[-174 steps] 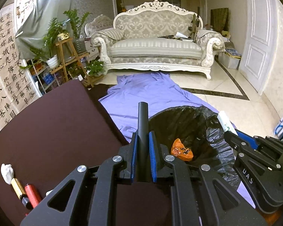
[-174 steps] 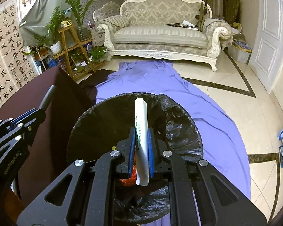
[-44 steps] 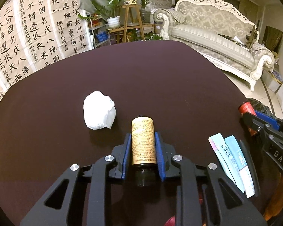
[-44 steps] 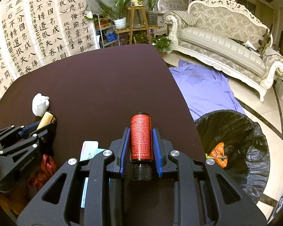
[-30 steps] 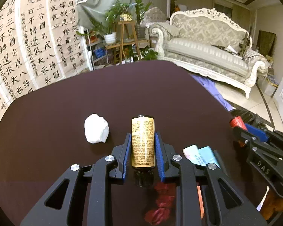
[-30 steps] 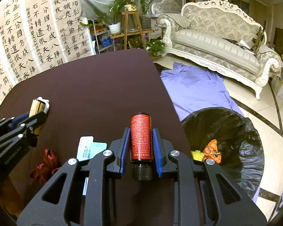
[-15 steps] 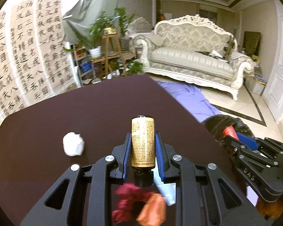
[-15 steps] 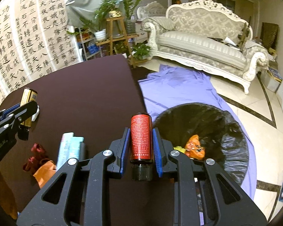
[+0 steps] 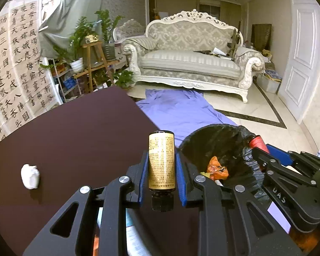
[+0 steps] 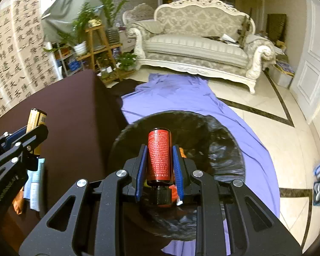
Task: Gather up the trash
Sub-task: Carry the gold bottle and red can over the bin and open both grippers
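A red bottle (image 10: 159, 154) is pinched between the right gripper's (image 10: 159, 166) fingers, cap toward the camera, directly over the black-lined bin (image 10: 228, 149), apparently ready to drop. The left gripper (image 9: 161, 170) pinches a gold bottle (image 9: 161, 160) above the table's (image 9: 74, 132) right edge, beside the bin. A white wad (image 9: 29, 176) lies near the left edge.

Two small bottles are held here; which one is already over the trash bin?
The red bottle, clamped in the right gripper, sits over the black-lined trash bin. The gold bottle in the left gripper is above the table.
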`<state>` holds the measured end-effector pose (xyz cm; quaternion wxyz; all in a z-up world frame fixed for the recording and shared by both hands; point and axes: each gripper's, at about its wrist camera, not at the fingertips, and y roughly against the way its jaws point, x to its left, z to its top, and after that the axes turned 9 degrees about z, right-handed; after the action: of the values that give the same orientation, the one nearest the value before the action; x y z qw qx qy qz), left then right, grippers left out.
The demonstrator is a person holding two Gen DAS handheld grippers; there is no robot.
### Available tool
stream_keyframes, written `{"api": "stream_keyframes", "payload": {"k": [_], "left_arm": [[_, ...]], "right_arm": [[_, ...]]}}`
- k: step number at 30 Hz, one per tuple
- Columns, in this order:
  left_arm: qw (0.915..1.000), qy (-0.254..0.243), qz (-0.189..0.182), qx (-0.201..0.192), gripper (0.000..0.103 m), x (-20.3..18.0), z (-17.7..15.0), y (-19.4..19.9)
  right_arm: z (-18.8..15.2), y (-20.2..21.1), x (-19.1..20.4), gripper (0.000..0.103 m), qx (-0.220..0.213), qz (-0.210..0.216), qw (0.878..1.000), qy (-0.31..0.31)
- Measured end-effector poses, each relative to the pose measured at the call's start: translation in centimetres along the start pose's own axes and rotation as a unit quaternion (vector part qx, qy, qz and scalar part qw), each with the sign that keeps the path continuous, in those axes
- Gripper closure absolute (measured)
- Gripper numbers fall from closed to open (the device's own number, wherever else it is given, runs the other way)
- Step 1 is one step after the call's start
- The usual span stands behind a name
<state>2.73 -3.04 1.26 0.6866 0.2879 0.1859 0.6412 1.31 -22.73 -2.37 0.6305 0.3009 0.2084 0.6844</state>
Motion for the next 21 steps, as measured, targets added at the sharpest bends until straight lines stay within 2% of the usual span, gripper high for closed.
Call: {"api": "stream_keyframes", "payload": {"k": [10,21], "left_arm": [[0.9997,-0.018,0.003,0.014,0.078,-3.7,0.2,-2.4],[0.9991,-0.034,0.007,0.025,0.078,-5.8,1.1,-4.5]], "right_arm": [[-0.2,-1.4,-3.4,0.080,-0.002,-0.022,1.000,-0.018],[0.1,-3.1,-5.2,0.080,0.003,-0.033,0.999,-0.032]]}}
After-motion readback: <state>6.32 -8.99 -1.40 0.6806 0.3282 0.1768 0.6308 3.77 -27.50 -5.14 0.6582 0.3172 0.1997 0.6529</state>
